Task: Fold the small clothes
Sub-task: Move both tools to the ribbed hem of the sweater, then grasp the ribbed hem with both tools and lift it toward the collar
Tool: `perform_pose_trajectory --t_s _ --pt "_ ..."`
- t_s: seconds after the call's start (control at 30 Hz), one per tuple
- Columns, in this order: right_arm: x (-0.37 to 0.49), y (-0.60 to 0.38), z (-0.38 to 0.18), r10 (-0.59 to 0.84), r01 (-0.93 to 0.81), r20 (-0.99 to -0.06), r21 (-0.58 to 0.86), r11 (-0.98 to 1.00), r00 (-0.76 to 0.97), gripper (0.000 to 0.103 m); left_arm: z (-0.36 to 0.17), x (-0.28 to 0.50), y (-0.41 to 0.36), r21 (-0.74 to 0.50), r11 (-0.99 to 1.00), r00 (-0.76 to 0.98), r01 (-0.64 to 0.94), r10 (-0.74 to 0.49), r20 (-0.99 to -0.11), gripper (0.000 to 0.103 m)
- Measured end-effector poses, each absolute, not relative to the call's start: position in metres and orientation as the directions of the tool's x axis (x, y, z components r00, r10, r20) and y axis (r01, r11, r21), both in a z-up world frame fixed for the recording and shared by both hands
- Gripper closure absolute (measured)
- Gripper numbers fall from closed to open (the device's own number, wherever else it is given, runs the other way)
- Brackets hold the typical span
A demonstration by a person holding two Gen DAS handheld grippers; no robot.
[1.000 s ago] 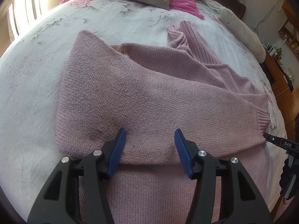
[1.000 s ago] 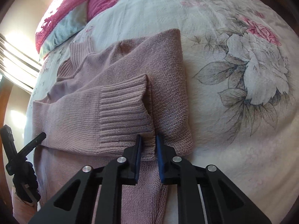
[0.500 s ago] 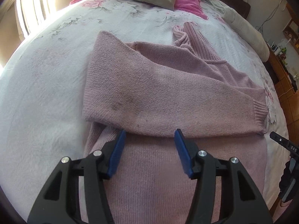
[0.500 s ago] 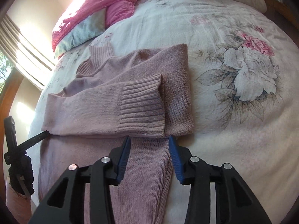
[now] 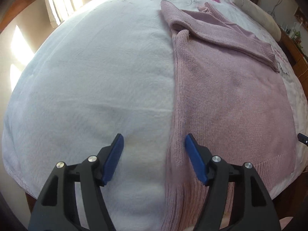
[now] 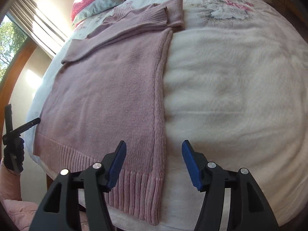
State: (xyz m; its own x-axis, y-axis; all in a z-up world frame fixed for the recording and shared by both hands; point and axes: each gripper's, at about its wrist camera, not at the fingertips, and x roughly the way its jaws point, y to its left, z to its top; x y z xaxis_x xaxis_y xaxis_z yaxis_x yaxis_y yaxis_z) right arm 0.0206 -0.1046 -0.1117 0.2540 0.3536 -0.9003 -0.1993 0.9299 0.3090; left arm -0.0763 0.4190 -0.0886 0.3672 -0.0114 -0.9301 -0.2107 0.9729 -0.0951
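Pink sweater [image 6: 107, 100] lay lengthwise up the bed [image 6: 231, 96], hem at near edge — left tool [image 5: 153, 159] and right tool [image 6: 154, 163] both gaped empty, one astride each side edge.

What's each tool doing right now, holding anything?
Left tool: open, holding nothing, over the left edge of the pink sweater.
Right tool: open, holding nothing, over the sweater's right edge near the hem.

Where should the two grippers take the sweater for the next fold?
Probably at the ribbed hem, one corner each. It lies flat at the near edge of the bed, so come in low from that side. The right gripper and left gripper are open, each over one long edge of the sweater.
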Motion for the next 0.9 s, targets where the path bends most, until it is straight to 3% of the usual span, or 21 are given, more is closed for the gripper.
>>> perform_pose_trajectory --t_s 0.7,0.83,0.9 --pt "-0.048 -0.101 -0.137 0.415 -0.179 -0.894 0.387 0.905 0.166 0.041 -0.112 -0.149 0.384 -0.200 0.969 0.316 -0.149 -0.145 -0.938 0.036" --pt "-0.051 -0.102 -0.143 0.426 -0.165 -0.890 0.401 0.901 0.162 0.052 -0.114 -0.150 0.384 -0.219 0.963 0.319 -0.156 -0.160 -0.934 0.038" --pt "-0.052 -0.105 -0.145 0.441 -0.154 -0.883 0.419 0.895 0.162 0.061 -0.115 -0.151 0.385 -0.237 0.959 0.318 -0.155 -0.179 -0.931 0.047"
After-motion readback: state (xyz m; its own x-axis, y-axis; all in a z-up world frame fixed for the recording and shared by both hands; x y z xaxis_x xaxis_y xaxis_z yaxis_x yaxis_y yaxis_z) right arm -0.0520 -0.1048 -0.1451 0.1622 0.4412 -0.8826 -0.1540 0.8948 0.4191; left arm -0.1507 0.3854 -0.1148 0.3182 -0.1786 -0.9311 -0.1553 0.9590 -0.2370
